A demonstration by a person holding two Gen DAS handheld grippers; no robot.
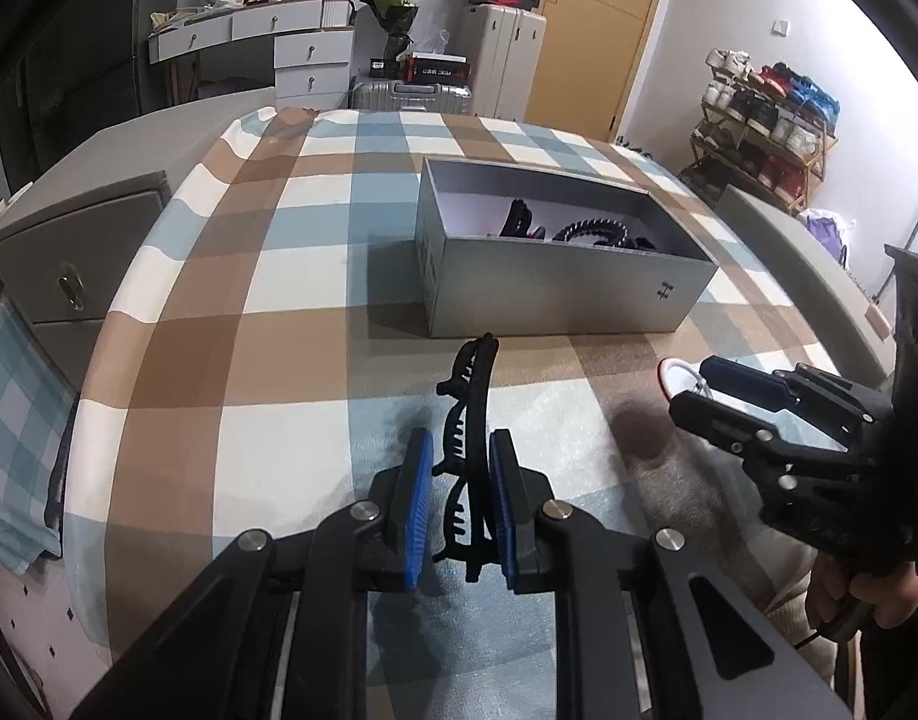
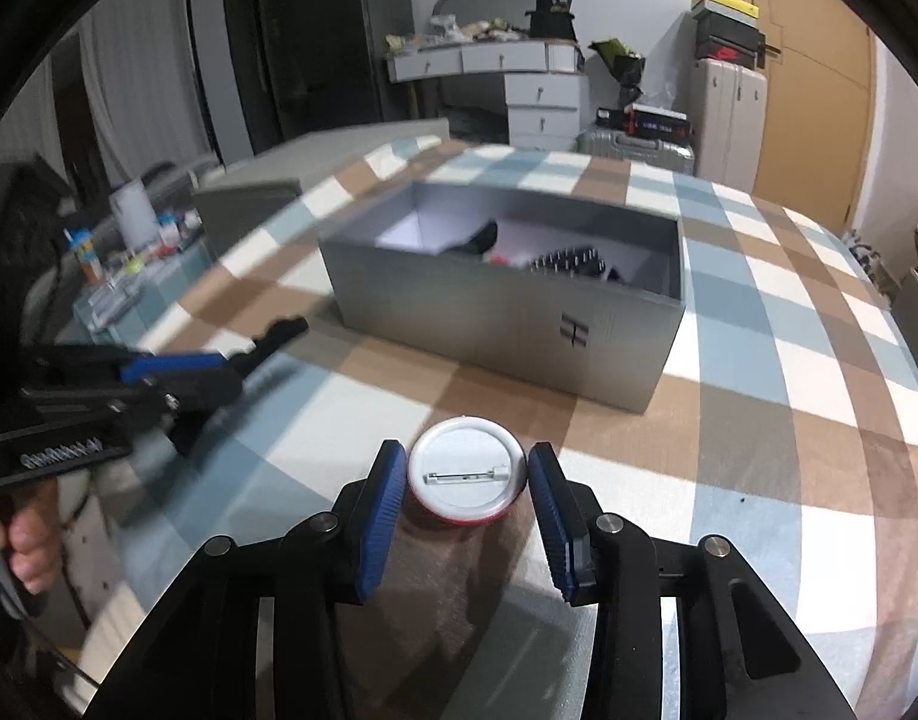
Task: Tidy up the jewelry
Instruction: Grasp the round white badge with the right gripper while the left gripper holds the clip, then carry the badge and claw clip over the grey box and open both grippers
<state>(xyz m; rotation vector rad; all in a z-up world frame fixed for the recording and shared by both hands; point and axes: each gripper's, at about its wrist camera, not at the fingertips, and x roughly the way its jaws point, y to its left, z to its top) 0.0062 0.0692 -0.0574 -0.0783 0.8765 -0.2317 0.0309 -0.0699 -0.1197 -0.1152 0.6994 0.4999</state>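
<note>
The fingers (image 2: pixel 380 516) of the right gripper (image 2: pixel 462 510) sat on either side of a round pin badge (image 2: pixel 466 474), white back up with its clasp bar showing, and they looked to be pinching its rim, so I'd call that a grip, if a thin one. The badge was low over the checked cloth (image 2: pixel 759 420), just in front of the grey box (image 2: pixel 507 324). Over on the left, the left gripper (image 1: pixel 462 504) had its fingers closed on a black hair claw clip (image 1: pixel 468 450), which stuck out forward toward the same box. Inside the box there were already some dark pieces, one looking like a beaded bracelet (image 1: pixel 591 231). Honestly the badge worried me most: the hold was only on a smooth, curved edge, so it could've squirted out or tilted on the way up. The box's near wall stood fairly high too, so a low carry could've knocked either piece against it. The surface looked like a bed, so anything dropped might've slid.
</note>
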